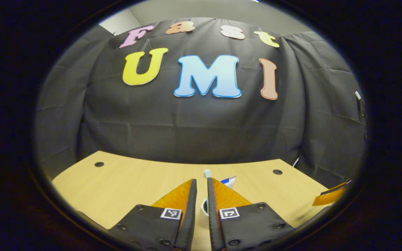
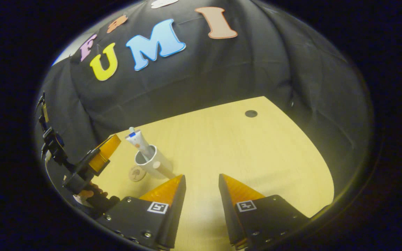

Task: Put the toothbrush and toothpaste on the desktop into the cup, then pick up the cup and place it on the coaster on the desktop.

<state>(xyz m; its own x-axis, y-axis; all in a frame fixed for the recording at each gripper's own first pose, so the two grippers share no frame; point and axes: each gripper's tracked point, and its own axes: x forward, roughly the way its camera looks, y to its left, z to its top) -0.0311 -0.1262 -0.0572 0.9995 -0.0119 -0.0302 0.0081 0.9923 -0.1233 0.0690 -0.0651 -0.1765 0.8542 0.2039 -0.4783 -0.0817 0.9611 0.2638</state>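
In the right gripper view, the white cup [image 2: 151,163] stands on the wooden desk [image 2: 257,153] in the lower left part of the frame. The toothpaste [image 2: 139,141] already sits in it, with its capped end sticking up and leaning to the upper left. Whether the toothbrush is also inside, I cannot tell from this view. Just beside the cup, at its lower left, lies the small round coaster [image 2: 137,173]; the cup seems to stand next to it, not on it, though the two are very close.

The right tool [image 2: 202,181] is at the bottom centre of its frame, with the fingers wide apart and nothing between them. It hangs over bare desk, to the right of the cup.

In the left gripper view, the left tool [image 1: 201,184] is at the bottom centre, its fingers brought close together with only a narrow gap. Through this gap the cup [image 1: 203,209] shows, and behind the tips rise a white top [image 1: 207,173] and the flat end of the toothpaste [image 1: 229,181]. The fingers seem to hold nothing.

In my judgement the first part is at least half done. What is left is to lift the cup and set it on the coaster.
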